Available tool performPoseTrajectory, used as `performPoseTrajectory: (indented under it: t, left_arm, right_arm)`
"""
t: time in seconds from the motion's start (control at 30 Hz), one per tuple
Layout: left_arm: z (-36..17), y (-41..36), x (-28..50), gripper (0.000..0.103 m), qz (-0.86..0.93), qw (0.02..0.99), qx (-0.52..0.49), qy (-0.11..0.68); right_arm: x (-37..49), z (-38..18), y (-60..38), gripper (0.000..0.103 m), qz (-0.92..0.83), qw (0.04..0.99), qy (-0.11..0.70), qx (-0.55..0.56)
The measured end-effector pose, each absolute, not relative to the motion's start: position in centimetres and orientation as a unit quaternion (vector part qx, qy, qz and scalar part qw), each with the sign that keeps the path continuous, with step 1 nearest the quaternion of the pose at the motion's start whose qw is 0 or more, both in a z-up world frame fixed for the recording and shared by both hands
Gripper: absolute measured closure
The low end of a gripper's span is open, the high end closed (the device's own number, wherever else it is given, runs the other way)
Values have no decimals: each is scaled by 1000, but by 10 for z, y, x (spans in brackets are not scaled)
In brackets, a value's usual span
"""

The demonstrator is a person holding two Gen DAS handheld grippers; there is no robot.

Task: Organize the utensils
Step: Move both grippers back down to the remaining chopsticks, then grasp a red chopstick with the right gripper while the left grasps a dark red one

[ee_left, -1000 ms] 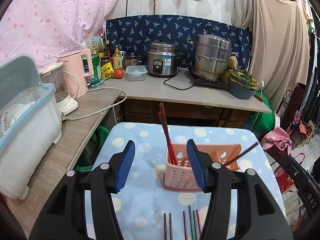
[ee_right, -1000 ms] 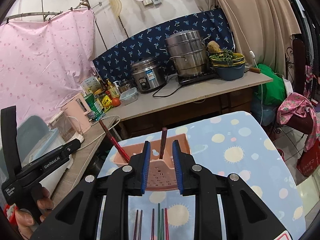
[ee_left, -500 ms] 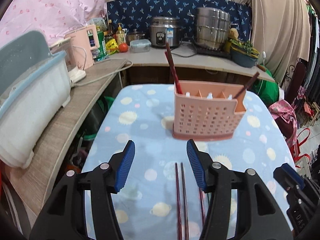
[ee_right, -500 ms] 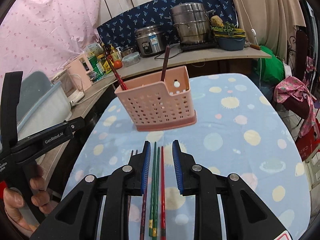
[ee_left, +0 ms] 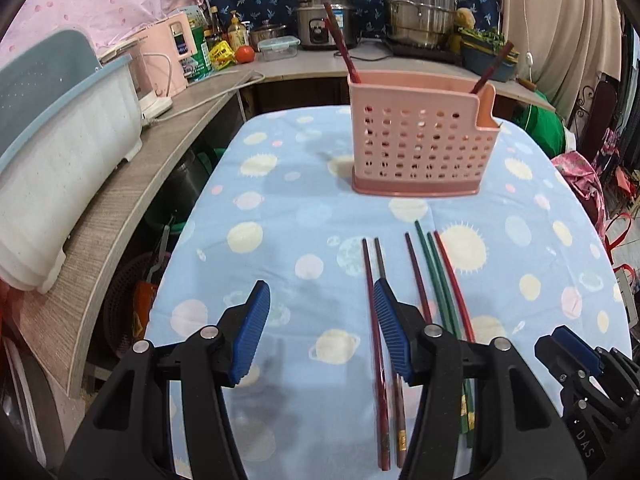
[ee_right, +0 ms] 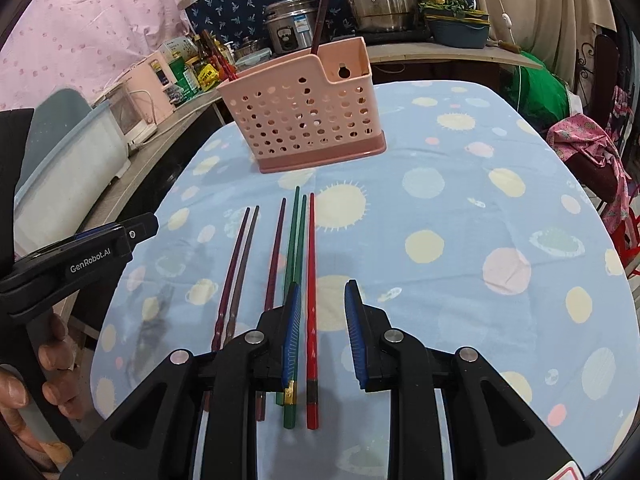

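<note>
A pink perforated utensil holder (ee_left: 420, 144) stands on the blue spotted tablecloth (ee_left: 280, 208) and holds chopsticks at both ends; it also shows in the right wrist view (ee_right: 312, 120). Several loose chopsticks lie side by side before it: a maroon pair (ee_left: 376, 312), a maroon single, a green pair (ee_right: 294, 248) and a red one (ee_right: 311, 280). My left gripper (ee_left: 320, 332) is open and empty, just left of the maroon pair. My right gripper (ee_right: 320, 332) is open, low over the red chopstick, which lies between its fingers.
A wooden counter (ee_left: 132, 184) runs along the left with a white and blue bin (ee_left: 60, 152). The back counter holds a rice cooker (ee_left: 324, 16), a steel steamer pot (ee_left: 420, 8), bottles and a tomato. Bags and cloth lie at the right.
Both grippers have pulled back from the holder and dropped low towards the loose chopsticks. The right gripper's jaws have opened wider and now straddle the red chopstick.
</note>
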State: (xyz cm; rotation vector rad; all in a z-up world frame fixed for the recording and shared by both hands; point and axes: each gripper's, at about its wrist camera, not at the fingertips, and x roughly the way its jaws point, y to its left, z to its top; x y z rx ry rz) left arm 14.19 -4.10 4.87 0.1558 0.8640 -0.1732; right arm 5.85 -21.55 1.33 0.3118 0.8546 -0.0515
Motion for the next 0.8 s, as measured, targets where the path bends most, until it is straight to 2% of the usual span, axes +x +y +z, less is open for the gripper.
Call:
performPoseTrajectory:
  t: [0.8]
  left_arm:
    - [-10,-20,114,52,-88,870,68,480]
  right_arm:
    - [50,-38,-186,82,-11,876,469,111]
